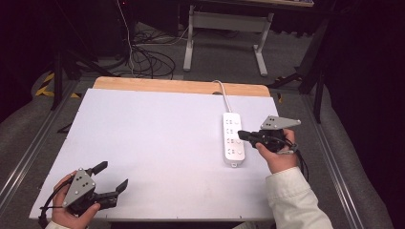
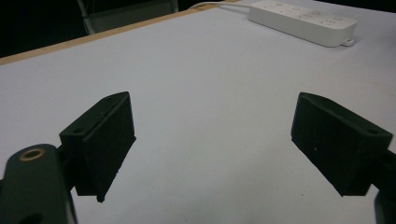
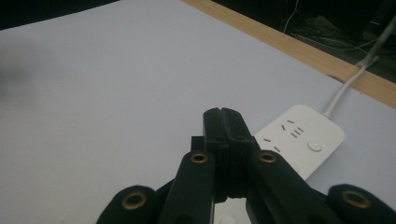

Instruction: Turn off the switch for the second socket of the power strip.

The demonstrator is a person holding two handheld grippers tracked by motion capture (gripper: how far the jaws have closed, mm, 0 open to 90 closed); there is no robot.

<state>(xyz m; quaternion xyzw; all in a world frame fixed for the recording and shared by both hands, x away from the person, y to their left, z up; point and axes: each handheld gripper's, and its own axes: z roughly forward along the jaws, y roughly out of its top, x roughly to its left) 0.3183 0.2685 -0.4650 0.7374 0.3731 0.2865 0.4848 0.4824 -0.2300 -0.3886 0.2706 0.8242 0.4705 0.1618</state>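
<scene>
1. Dark floor with loose cables and a second table's legs lies behind the bench [image 1: 143, 138], which carries a white sheet with a wooden strip along its far edge.
2. Power strip [image 1: 233, 139] lies flat on the right half of the bench, cord running off the far edge. Its switches face up.
3. Right gripper [image 1: 241, 135] hovers over the strip's right edge, jaws pressed together with nothing between them, tip near a middle switch.
4. Left gripper [image 1: 113, 177] rests at the near left corner, well apart from the strip, jaws spread and empty.
5. Risk, judged: the strip is unsecured. A slanted push from the closed tip could slide or pivot it instead of tripping a switch.
6. Risk, judged: the switches sit close together; a tip landing off-centre could press the wrong one.
</scene>
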